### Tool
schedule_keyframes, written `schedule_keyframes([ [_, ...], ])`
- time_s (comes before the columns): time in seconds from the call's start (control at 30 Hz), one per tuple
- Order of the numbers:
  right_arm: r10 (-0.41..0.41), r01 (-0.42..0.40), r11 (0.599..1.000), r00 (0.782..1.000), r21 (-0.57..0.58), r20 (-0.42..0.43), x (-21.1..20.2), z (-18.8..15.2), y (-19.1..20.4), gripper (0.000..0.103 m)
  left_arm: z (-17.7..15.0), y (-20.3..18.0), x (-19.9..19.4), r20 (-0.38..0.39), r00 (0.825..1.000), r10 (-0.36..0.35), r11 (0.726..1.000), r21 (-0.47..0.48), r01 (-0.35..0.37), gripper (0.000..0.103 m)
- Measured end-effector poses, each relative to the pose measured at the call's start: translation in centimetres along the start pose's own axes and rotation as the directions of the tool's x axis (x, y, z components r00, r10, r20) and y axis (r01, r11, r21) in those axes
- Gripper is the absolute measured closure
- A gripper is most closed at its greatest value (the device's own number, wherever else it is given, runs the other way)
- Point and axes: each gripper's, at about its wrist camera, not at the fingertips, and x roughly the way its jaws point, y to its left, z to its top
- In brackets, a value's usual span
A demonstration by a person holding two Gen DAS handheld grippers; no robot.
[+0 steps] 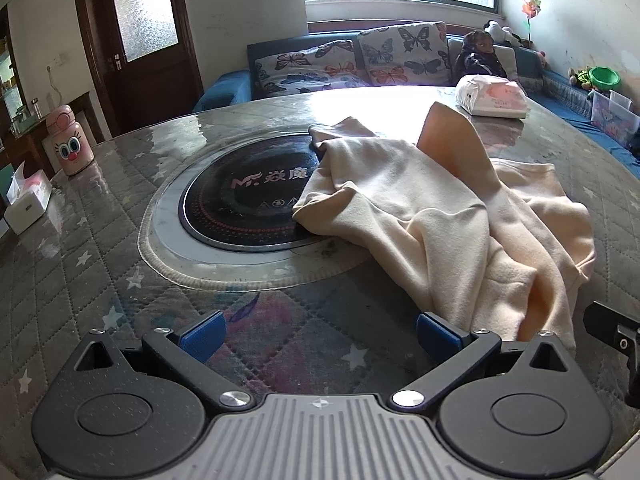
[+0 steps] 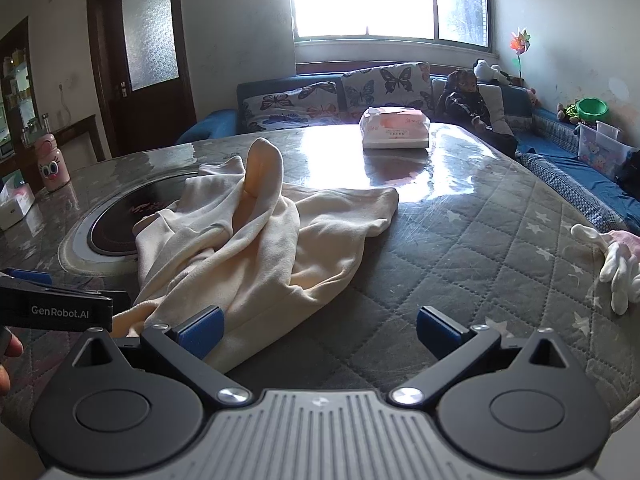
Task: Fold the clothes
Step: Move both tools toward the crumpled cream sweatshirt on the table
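A cream garment [image 1: 440, 216] lies crumpled on the round table, partly over the black cooktop [image 1: 248, 196]; one sleeve stands up in a peak. It also shows in the right wrist view [image 2: 256, 248]. My left gripper [image 1: 318, 336] is open and empty just in front of the garment's near edge, its right finger beside the cloth. My right gripper [image 2: 318, 330] is open and empty, its left finger at the garment's near hem. The left gripper's side [image 2: 56, 308] shows at the left of the right wrist view.
A tissue pack [image 1: 492, 96] lies at the table's far side, also in the right wrist view [image 2: 394, 126]. A pink bottle [image 1: 68, 142] and a tissue box [image 1: 28, 200] stand at the left edge. White gloves [image 2: 616, 268] lie at the right. A sofa with a child [image 2: 468, 100] is behind.
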Motion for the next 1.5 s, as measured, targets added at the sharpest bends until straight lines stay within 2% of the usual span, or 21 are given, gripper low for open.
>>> schedule_keyframes([
  [0.3, 0.0, 0.0, 1.0, 1.0, 0.001, -0.004, 0.1, -0.2, 0.0, 0.0, -0.1, -0.9, -0.3, -0.007, 1.0, -0.007, 1.0, 0.028, 0.007, 0.0],
  [1.5, 0.0, 0.0, 1.0, 0.999, -0.001, -0.032, 1.3, 0.1, 0.1, 0.0, 0.3, -1.3, 0.6, -0.036, 0.999, -0.012, 0.999, 0.037, 0.013, 0.0],
])
